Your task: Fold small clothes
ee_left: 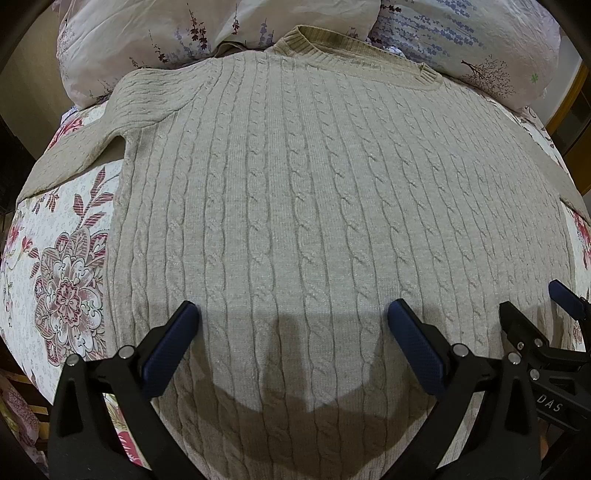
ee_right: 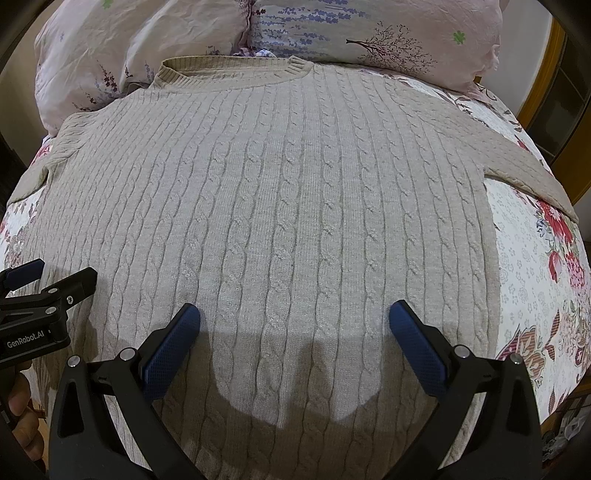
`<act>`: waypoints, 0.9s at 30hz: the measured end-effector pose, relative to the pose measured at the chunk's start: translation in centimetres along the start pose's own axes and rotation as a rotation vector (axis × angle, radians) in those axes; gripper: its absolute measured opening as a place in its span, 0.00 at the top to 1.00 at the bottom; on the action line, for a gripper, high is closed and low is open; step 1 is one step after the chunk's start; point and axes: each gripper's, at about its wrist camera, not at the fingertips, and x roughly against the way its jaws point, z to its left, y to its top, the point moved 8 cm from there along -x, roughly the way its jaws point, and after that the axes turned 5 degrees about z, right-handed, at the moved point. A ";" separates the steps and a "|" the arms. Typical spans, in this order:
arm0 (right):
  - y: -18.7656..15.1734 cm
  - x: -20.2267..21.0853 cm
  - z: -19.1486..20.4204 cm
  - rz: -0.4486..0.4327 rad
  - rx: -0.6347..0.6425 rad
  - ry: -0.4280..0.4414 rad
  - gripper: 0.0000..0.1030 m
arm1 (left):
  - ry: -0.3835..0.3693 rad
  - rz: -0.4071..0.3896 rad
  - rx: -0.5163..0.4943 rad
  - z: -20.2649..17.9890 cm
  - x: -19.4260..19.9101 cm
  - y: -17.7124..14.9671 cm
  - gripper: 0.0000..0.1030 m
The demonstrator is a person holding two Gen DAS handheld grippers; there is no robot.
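A beige cable-knit sweater point(ee_left: 303, 177) lies flat and spread out on the bed, collar at the far end, and it also fills the right wrist view point(ee_right: 280, 192). Its left sleeve point(ee_left: 92, 144) runs off to the left and its right sleeve point(ee_right: 524, 162) runs off to the right. My left gripper point(ee_left: 293, 314) is open and empty, hovering over the sweater's lower half. My right gripper point(ee_right: 294, 314) is open and empty, also over the lower half. Each gripper shows at the edge of the other's view, the right one in the left wrist view point(ee_left: 535, 317) and the left one in the right wrist view point(ee_right: 55, 280).
The bed has a floral quilt point(ee_left: 62, 273) showing on both sides of the sweater point(ee_right: 532, 280). Floral pillows point(ee_left: 155, 33) lie past the collar point(ee_right: 369, 33). A wooden frame point(ee_right: 543, 70) stands at the far right.
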 end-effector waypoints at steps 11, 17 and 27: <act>0.0 0.0 0.0 0.000 0.000 0.000 0.01 | 0.000 0.000 0.000 0.0 0.0 0.0 0.02; 0.0 0.0 -0.1 0.005 0.000 0.000 0.01 | 0.000 0.000 0.000 0.0 0.0 0.0 0.02; 0.1 -0.1 0.1 0.012 0.003 0.000 0.01 | 0.000 0.000 0.000 0.0 0.0 0.0 0.02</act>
